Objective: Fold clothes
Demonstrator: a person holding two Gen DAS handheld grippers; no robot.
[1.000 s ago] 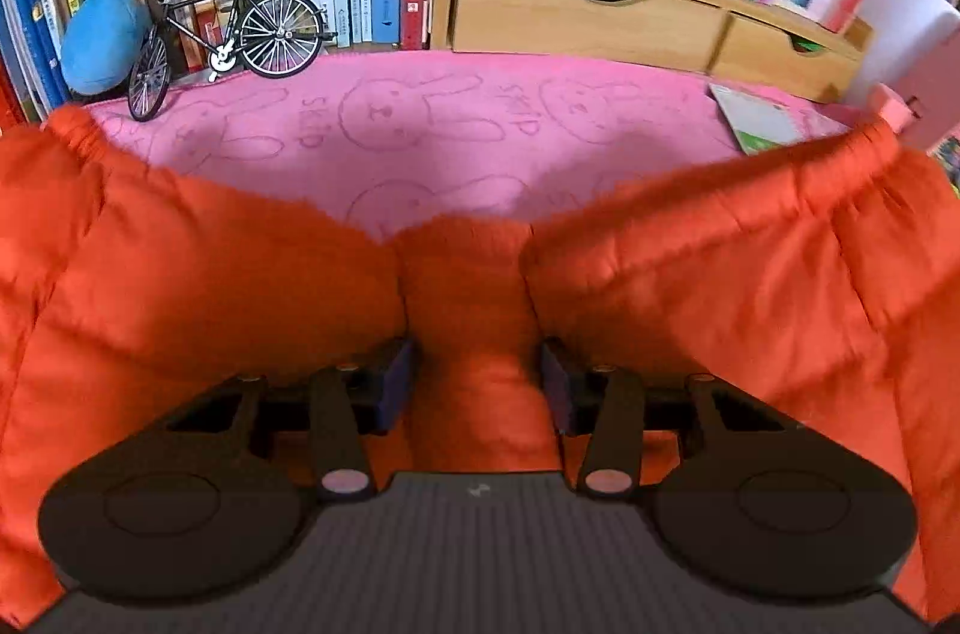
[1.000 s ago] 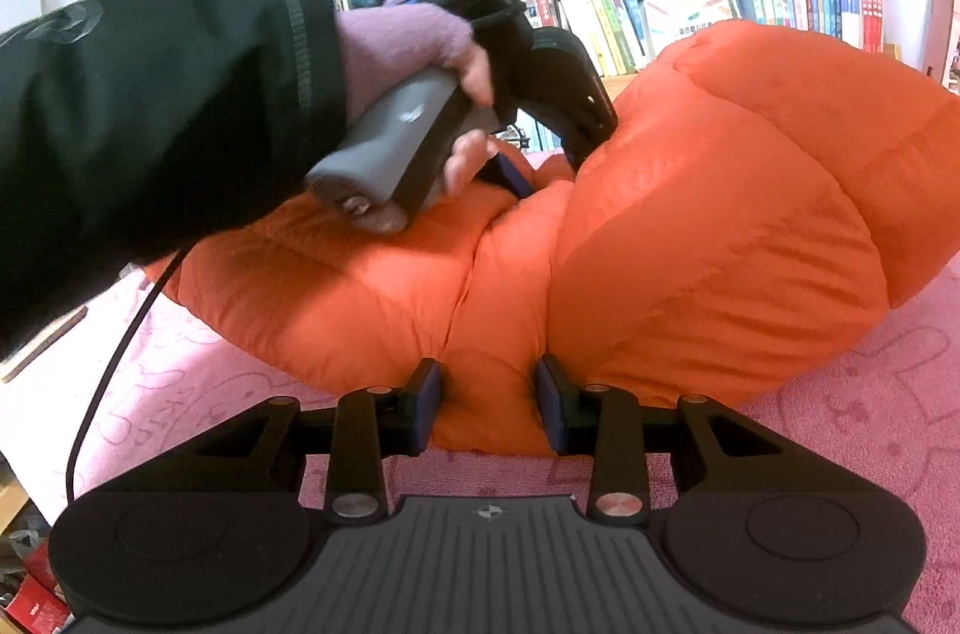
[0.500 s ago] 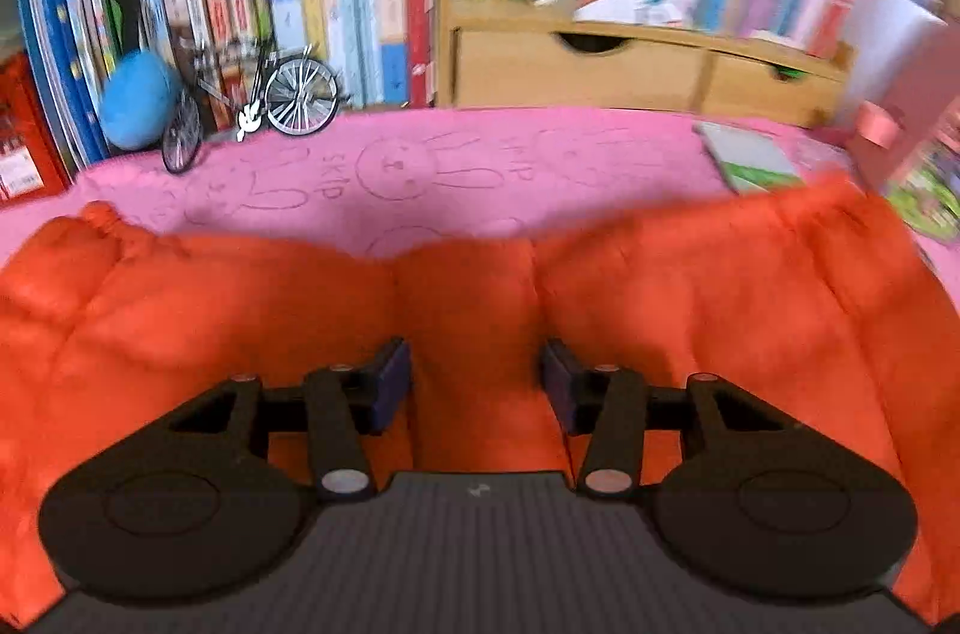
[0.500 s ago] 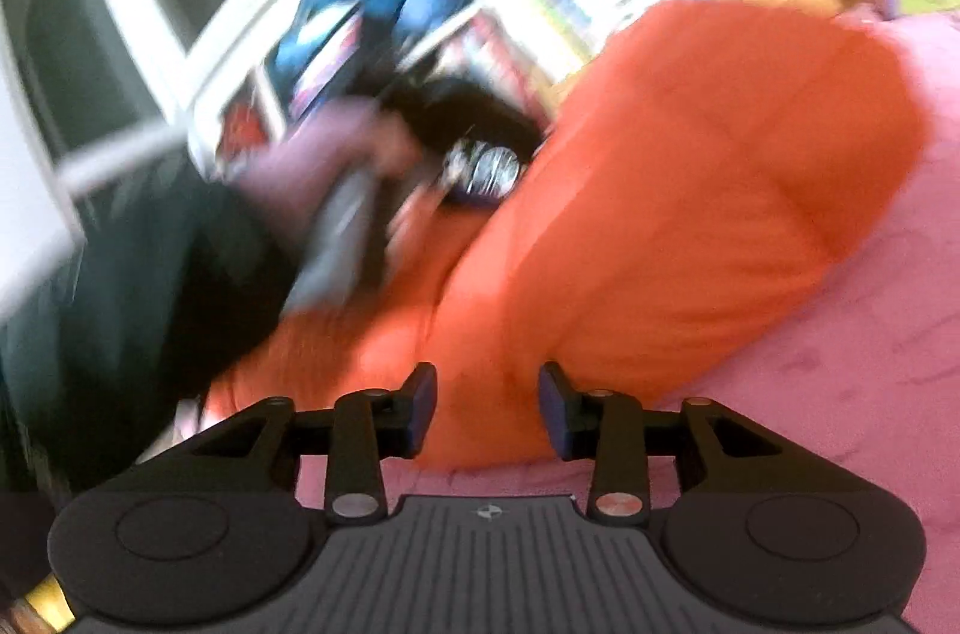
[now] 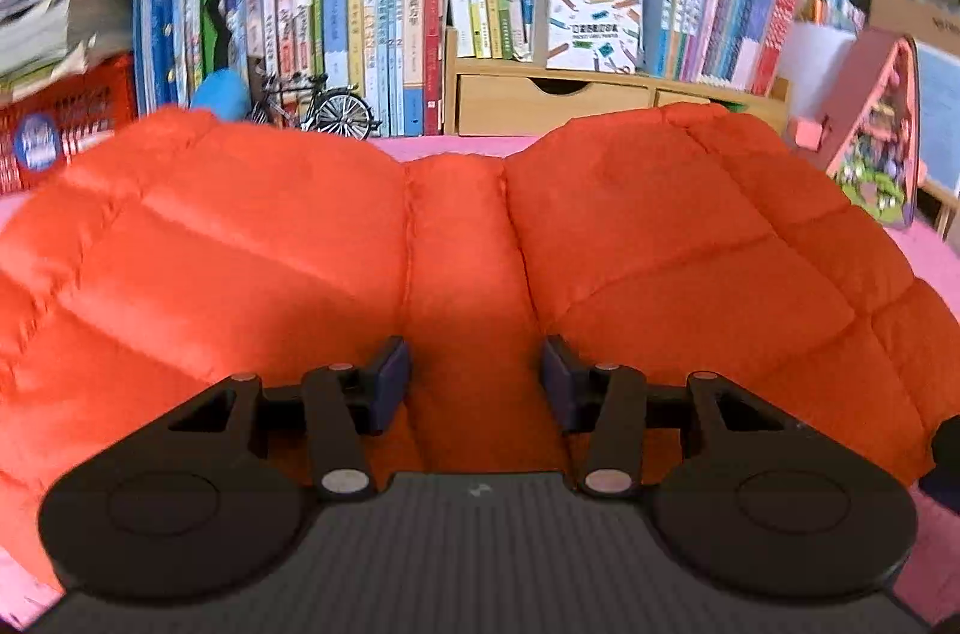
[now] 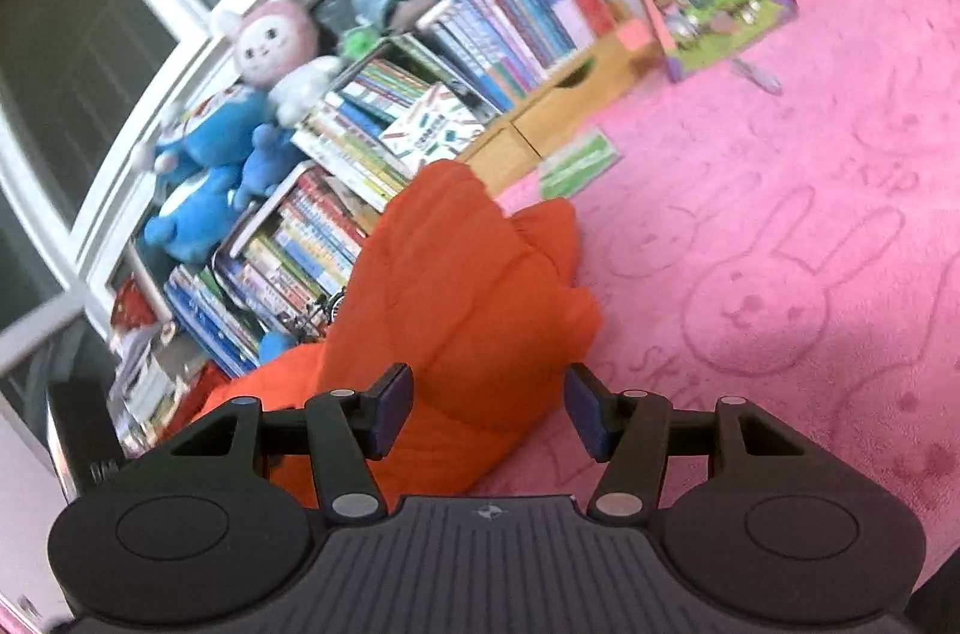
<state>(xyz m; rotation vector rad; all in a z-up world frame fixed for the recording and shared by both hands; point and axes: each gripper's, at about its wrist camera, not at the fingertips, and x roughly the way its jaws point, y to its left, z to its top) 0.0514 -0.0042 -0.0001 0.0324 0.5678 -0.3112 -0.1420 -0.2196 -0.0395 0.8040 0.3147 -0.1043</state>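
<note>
Because a puffy garment springs back the moment it is freed, we are keeping the left gripper (image 5: 477, 382) clamped on a ridge of the orange down jacket (image 5: 630, 238), the padded fabric bulging up on both sides of the pinched strip between the blue pads (image 5: 390, 382). That hold seems to be serving as the anchor for the fold, pinning one edge while the other hand is repositioning.

The right gripper (image 6: 487, 406) is doing the opposite: its jaws are opening, and in its own view the jacket is lying against the left-hand finger while the other pad is standing clear over the pink blanket (image 6: 780, 226) (so we are reading it as a release, not a grip). The view there is tilted hard, which suggests the wrist is rolling away to find a new edge.

The jacket itself is lying bunched on the pink blanket, well in front of the bookshelf (image 5: 384, 33) and the wooden drawer unit (image 5: 558, 102), with a model bicycle (image 5: 324, 108) just behind its far edge and plush toys (image 6: 240, 105) perched above the books. We are judging the fold as only partly made, since the fabric is heaped rather than flat. The likely risk is the slippery shell sliding out of a single pinch.
</note>
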